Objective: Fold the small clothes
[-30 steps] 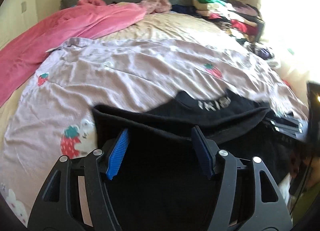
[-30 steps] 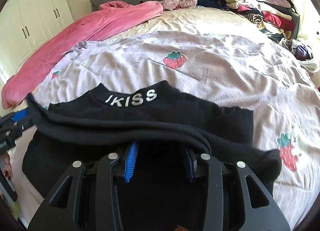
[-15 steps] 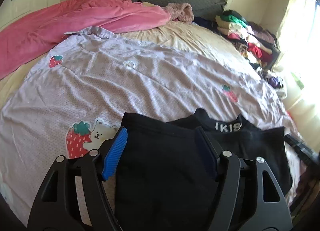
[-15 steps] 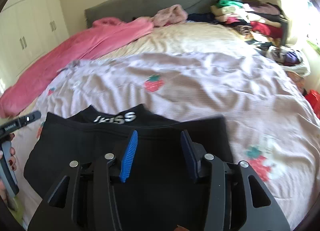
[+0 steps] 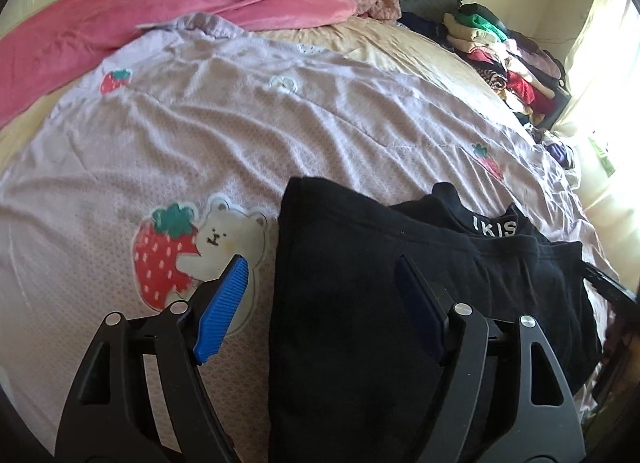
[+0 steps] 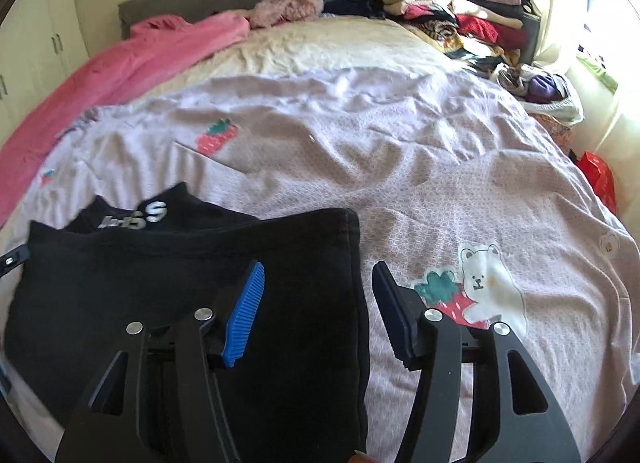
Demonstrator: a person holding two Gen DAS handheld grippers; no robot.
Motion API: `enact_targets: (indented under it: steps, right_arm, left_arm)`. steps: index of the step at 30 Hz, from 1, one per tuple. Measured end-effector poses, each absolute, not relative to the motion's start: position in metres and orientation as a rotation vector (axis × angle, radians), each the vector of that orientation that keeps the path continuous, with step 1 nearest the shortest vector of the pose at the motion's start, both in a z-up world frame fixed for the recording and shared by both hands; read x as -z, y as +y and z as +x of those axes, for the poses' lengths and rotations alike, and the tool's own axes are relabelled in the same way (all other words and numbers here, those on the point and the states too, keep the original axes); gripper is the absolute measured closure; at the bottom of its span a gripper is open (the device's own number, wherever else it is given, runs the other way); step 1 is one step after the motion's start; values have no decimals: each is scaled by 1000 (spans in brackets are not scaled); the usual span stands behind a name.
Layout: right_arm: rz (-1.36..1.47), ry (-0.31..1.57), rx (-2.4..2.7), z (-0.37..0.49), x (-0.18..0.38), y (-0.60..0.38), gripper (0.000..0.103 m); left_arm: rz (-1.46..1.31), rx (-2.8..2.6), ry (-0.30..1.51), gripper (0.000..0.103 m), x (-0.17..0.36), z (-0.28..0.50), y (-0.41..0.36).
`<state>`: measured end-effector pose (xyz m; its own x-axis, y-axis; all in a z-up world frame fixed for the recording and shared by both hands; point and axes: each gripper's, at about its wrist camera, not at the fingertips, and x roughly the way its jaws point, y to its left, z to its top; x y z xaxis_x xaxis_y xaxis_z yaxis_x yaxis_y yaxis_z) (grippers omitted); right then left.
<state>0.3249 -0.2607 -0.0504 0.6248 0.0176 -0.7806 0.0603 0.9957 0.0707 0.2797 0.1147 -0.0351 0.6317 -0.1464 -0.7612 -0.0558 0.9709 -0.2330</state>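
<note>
- Black garment (image 5: 360, 303) with a lettered neckband (image 5: 494, 227) lies folded once on the lilac strawberry-print sheet (image 5: 240, 135) of the bed, filling the lower middle of the left wrist view and the lower left of the right wrist view; the upper layer covers most of the lower one, the neckband peeking out beyond its far edge
- left claw (image 5: 320, 303) is released, blue pads (image 5: 222, 303) spread wide astride the garment's left edge, nothing between them
- right claw (image 6: 318, 309) is likewise released, straddling the garment's right edge (image 6: 356, 263); whether either claw touches the cloth I cannot tell
- Handling, as a judgement: the knit looks soft, light and limp; it will sag and crease where pinched, and layers may slide apart; best taken at the doubled side edges or corners, pinching both layers together
- Pink blanket (image 6: 132, 63) lies at upper left, a stacked clothes pile (image 6: 452, 11) at upper right, both well apart from the garment
</note>
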Motion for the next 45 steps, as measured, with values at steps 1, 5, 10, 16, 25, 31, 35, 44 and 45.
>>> enact_targets:
  steps: [1, 5, 10, 16, 25, 31, 35, 44, 45]
  right_arm:
    - [102, 902, 29, 328, 53, -263, 48]
    - [152, 908, 21, 333, 59, -270, 49]
    - [102, 881, 13, 329, 53, -263, 91]
    - [53, 793, 23, 316, 28, -257, 94]
    - [45, 796, 24, 332, 33, -257, 94]
    - [71, 874, 71, 341, 58, -261, 93]
    - [84, 888, 110, 340, 59, -265, 76]
    - [107, 867, 101, 326, 50, -268, 68]
    - [109, 862, 99, 323, 48, -268, 63]
  left_arm:
    - [-245, 48, 885, 35, 36, 280, 115]
    - [-240, 44, 881, 42, 38, 281, 114]
    - [-194, 29, 864, 95, 36, 279, 111]
    - [-237, 62, 780, 100, 15, 271, 119]
    - [-180, 22, 745, 100, 12, 276, 115]
    - [-174, -5, 831, 97, 41, 284, 118]
    - [-162, -18, 831, 93, 40, 281, 119]
    - [-138, -36, 841, 89, 34, 274, 119]
    - [-136, -37, 840, 88, 32, 274, 118]
